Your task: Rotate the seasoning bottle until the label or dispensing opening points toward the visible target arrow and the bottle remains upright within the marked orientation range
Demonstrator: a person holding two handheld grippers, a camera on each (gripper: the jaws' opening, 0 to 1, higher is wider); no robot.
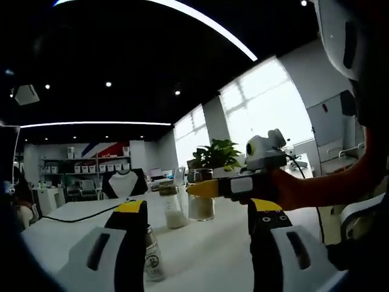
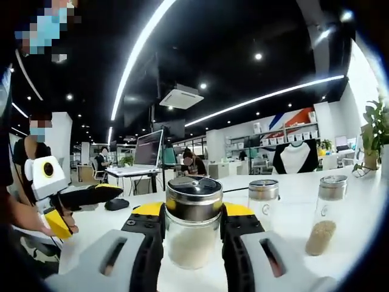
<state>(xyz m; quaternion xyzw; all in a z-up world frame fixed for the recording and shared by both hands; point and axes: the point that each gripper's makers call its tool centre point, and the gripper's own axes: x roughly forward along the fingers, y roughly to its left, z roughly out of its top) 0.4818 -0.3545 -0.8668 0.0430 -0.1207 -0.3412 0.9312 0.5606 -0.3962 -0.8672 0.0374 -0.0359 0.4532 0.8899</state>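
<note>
in my right gripper view, the right gripper [image 2: 193, 234] is pinching the seasoning bottle [image 2: 193, 225] between its 2 jaws, the yellow-tipped pads pressed against the glass on both sides. the bottle stands upright at 6 o'clock in that view, steel cap on top, pale granules filling its lower part. behind it on the white table [image 2: 292, 188] i see 2 more shakers: one with a steel cap [image 2: 264, 196] at about 4 o'clock, partly hidden by my right jaw, and a taller one with brownish contents [image 2: 327, 213] further out at 4 o'clock. the left gripper [image 2: 53, 207] comes in at 8 o'clock, with a hand on it.

my left gripper view gives the other side. the left gripper [image 1: 197, 234] has its jaws spread apart with nothing between them, hovering above the table. the right gripper [image 1: 203, 189] enters from 3 o'clock, held by a hand [image 1: 285, 188], its yellow tip at the held bottle [image 1: 200, 201]. a second shaker [image 1: 173, 207] stands just beside it, and a small jar [image 1: 152, 255] sits close to my left jaw at 7 o'clock. a potted plant [image 1: 216, 155] stands behind. i cannot see any target arrow or which way the label faces.
</note>
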